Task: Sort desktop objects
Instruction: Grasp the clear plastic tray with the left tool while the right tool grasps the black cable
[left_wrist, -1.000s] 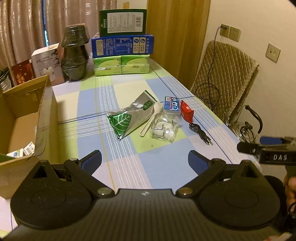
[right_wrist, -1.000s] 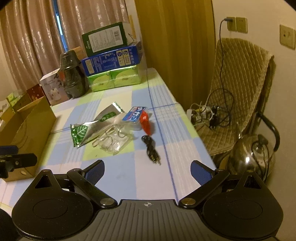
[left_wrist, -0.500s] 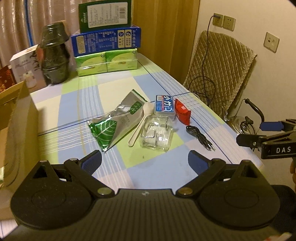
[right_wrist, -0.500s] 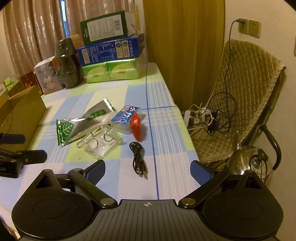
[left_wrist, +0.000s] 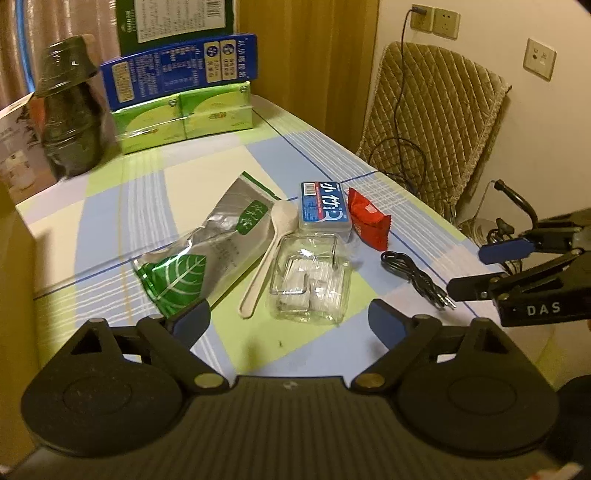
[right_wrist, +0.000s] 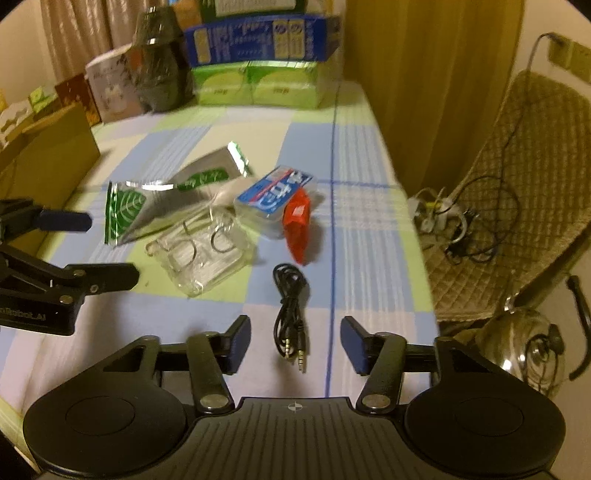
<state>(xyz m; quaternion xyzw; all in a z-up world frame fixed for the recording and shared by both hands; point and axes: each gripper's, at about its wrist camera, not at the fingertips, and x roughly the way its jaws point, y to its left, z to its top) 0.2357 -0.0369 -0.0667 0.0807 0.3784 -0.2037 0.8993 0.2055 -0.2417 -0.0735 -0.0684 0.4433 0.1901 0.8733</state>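
Kettle (right_wrist: 524, 343) only in right-wrist view.

Lying flat near the table's middle: a silver foil pouch (left_wrist: 212, 254) with a green leaf print, crumpled, its leaf end pointing toward the camera. Resting just beside it, a cream plastic spoon (left_wrist: 267, 258), bowl away, handle slanting toward the near edge. Sitting against the spoon, a clear plastic box (left_wrist: 310, 282) holding white pieces. Lying behind that, a blue-labelled flat case (left_wrist: 324, 206), label up. Leaning just beside the case, a red snack packet (left_wrist: 367, 218). Lying apart near the table's right edge, a coiled black audio cable (right_wrist: 290, 306), plugs pointing toward the near edge.
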